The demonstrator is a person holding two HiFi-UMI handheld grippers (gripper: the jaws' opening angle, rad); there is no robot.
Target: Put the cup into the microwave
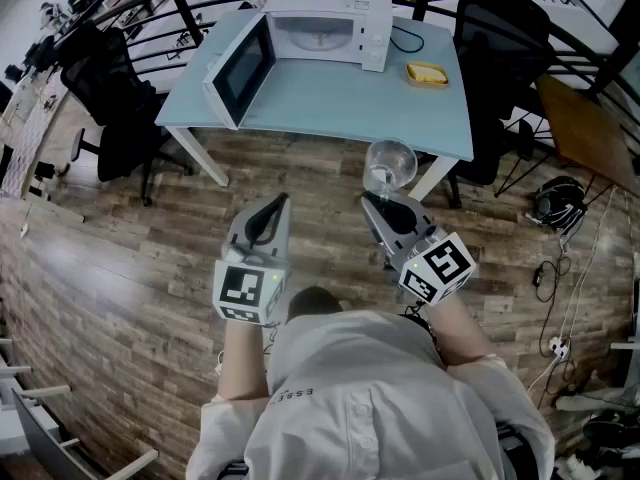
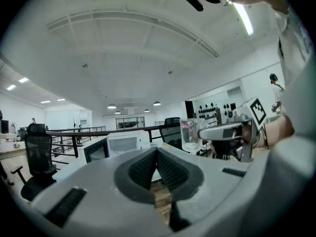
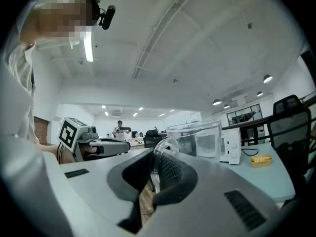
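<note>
A clear glass cup hangs over the wooden floor just short of the table's front edge, held by its handle in my right gripper, which is shut on it. In the right gripper view the cup stands upright beyond the jaws, its handle pinched between the pads. The white microwave sits at the back of the blue table with its door swung open to the left. My left gripper is shut and empty, level with the right one and left of it.
A yellow dish lies on the table right of the microwave. Black office chairs stand at the table's left and right. Cables and a headset lie on the floor at right.
</note>
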